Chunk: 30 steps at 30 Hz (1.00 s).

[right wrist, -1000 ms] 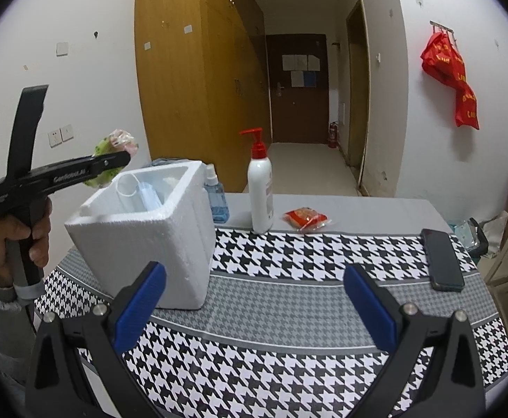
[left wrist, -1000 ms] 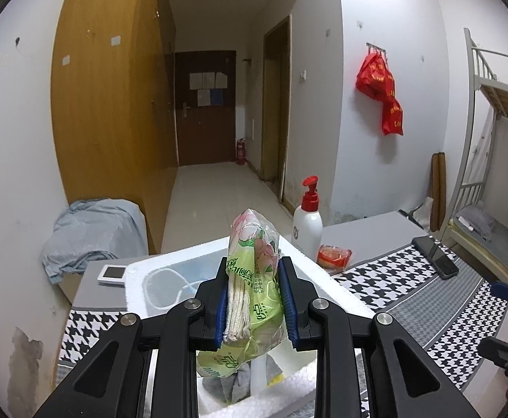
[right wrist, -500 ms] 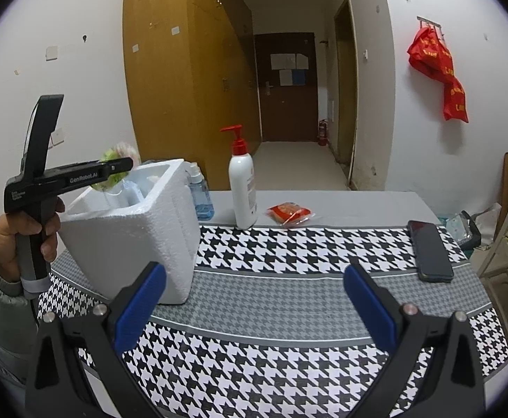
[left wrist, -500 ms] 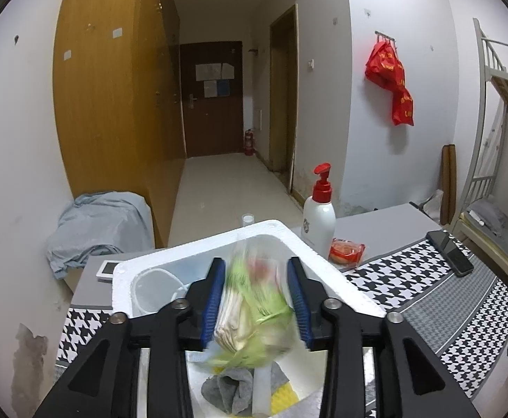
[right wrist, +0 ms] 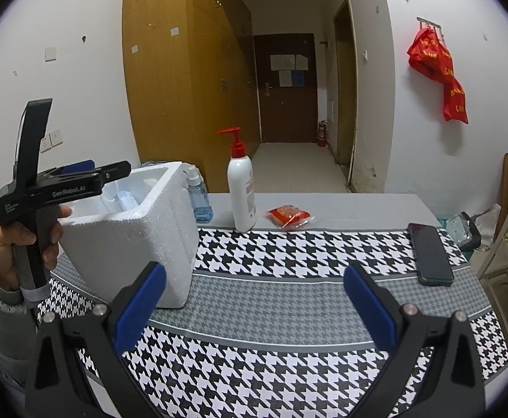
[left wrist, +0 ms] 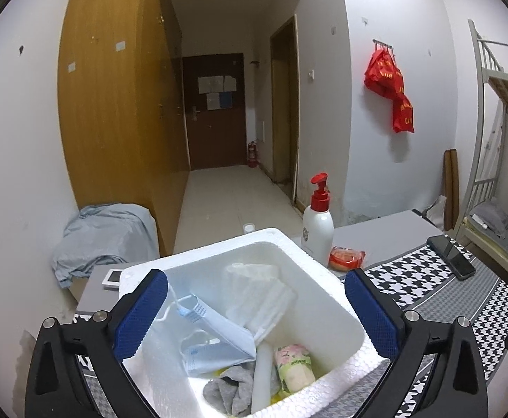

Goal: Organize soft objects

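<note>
Over the white foam box (left wrist: 327, 271) the left tongs (left wrist: 254, 313) hang with the jaws opening wide and nothing between the pads. The floral tissue packet (left wrist: 294, 367) lies at the bottom of the box, beside a grey sock (left wrist: 233, 388) and a white roll (left wrist: 262, 372), with a blue face mask (left wrist: 215, 338) and a stack of white masks (left wrist: 260, 296) leaning above them. So this item looks stowed, and the step in hand is probably done.

From the right wrist view, the right tongs (right wrist: 254, 303) are spread wide and empty above the houndstooth surface (right wrist: 288, 254), well apart from the box. A red snack packet (right wrist: 288, 214) sits near the pump bottle (right wrist: 241, 188), and a phone (right wrist: 431, 254) lies toward the far right.

The risks from here are modest. Should the left tongs pull back low, a pad could catch the mask's ear loop, which lies close to the left pad, and drag the mask out over the rim. The box is light foam, so a knock on its wall might shove it along the surface or tip it toward the small blue bottle (right wrist: 199, 200) just behind. If the red packet is next, a reach past the pump bottle could topple it, as it stands tall and narrow. Whether that packet counts as soft I cannot tell.
</note>
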Each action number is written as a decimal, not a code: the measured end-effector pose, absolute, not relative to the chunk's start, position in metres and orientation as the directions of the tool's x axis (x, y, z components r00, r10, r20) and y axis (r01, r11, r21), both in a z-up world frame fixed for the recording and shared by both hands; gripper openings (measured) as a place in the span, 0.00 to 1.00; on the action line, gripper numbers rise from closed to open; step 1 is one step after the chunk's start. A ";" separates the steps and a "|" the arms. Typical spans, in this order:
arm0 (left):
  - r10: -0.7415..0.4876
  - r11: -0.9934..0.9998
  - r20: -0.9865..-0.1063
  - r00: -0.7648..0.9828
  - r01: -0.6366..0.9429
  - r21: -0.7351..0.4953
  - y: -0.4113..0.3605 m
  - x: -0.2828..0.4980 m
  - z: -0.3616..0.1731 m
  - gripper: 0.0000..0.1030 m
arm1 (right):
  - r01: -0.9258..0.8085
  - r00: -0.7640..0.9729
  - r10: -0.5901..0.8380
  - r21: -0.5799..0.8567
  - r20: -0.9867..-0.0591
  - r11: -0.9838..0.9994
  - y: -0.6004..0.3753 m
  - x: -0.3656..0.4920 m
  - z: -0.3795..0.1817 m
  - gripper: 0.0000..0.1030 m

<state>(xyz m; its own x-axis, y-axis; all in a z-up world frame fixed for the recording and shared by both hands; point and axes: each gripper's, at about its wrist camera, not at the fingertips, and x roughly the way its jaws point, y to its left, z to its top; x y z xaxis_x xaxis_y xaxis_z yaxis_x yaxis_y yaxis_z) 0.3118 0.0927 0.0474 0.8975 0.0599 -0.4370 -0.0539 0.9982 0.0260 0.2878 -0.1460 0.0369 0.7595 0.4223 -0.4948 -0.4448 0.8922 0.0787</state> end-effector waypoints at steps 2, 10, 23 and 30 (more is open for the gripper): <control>0.061 0.998 -0.428 0.902 -0.056 0.024 0.091 0.306 0.048 0.99 | -0.445 0.761 0.423 0.079 -0.492 0.892 -0.146 0.288 0.037 1.00; 0.080 0.997 -0.383 0.920 -0.079 0.018 0.083 0.276 0.056 0.99 | -0.464 0.757 0.444 0.084 -0.480 0.882 -0.146 0.288 0.041 1.00; 0.113 0.993 -0.303 0.946 -0.113 0.017 0.069 0.222 0.081 0.99 | -0.501 0.768 0.501 0.112 -0.400 0.858 -0.158 0.256 0.066 1.00; 0.119 0.993 -0.273 0.955 -0.116 0.025 0.058 0.193 0.088 0.99 | -0.498 0.794 0.489 0.074 -0.361 0.864 -0.161 0.229 0.079 1.00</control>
